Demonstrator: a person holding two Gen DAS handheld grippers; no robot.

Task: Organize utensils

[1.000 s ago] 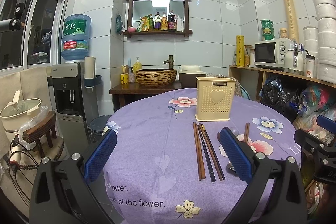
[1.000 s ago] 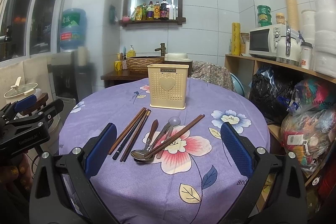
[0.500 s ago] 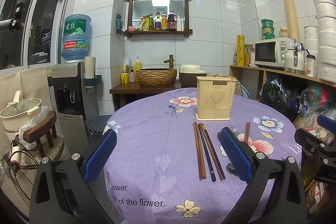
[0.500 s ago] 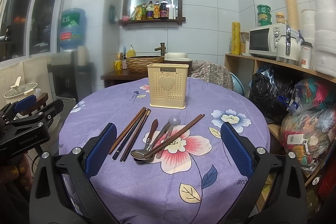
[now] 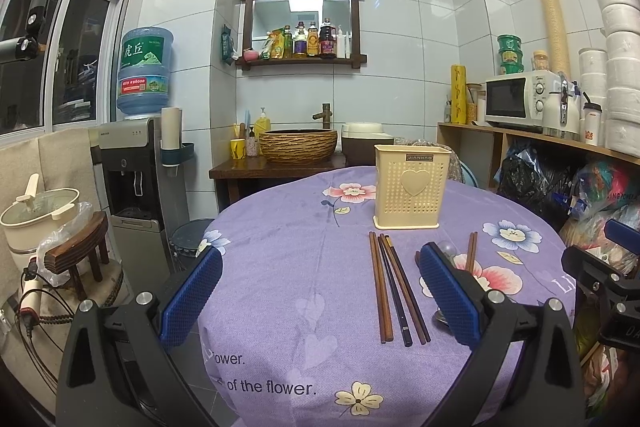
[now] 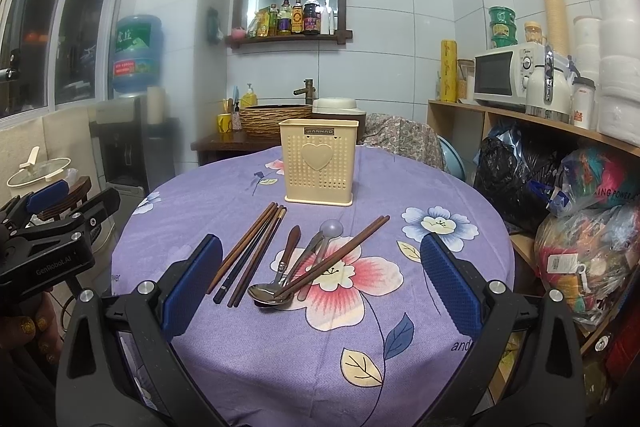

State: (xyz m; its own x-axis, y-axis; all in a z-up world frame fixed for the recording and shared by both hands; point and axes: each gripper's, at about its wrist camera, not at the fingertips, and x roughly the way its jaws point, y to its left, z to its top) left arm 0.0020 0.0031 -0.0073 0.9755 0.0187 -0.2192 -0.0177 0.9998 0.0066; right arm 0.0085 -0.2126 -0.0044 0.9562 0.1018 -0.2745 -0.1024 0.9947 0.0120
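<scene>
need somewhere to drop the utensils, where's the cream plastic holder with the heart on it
The cream perforated plastic holder stands upright at the far side of the purple flowered tablecloth, centre of the right wrist view, just beyond the tips of the brown wooden chopsticks.

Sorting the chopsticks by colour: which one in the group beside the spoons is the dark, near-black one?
The dark chopstick lying in the middle of the left group, flanked by reddish-brown wooden ones; it alone is near-black.

Dim indoor light, fisheye-bent edges, dark corners, hazy left side
</scene>
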